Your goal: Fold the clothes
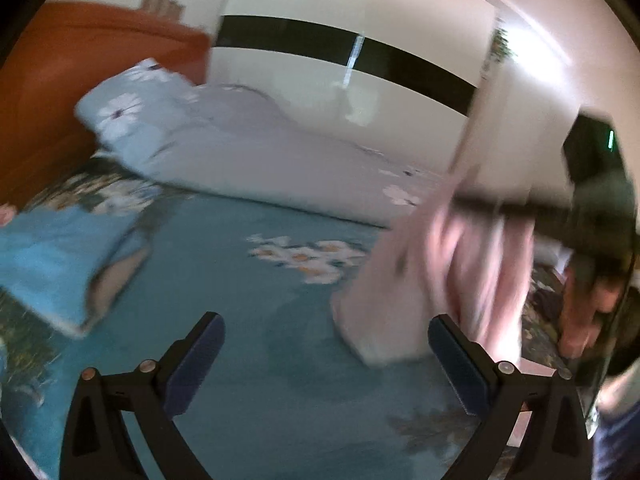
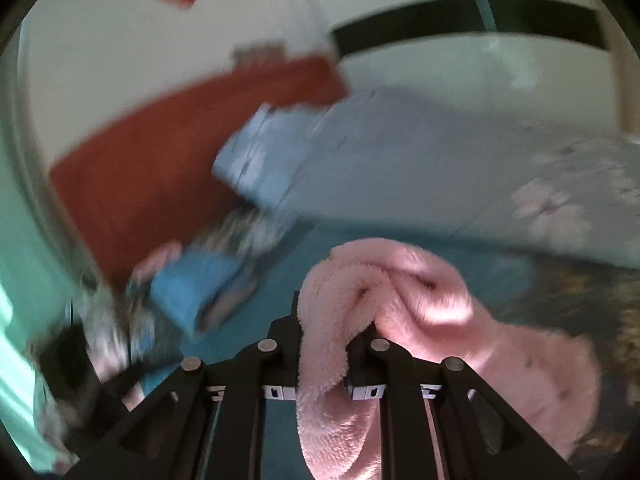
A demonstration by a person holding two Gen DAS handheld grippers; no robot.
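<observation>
**One pink garment, pinched on the right**

My right gripper pinches the one pink garment above the teal bed. My left gripper stands spread, empty. I count one grey duvet and one blue pillow. Motion blur smears everything.

A teal floral bed with orange headboard fronts a white wardrobe.
</observation>
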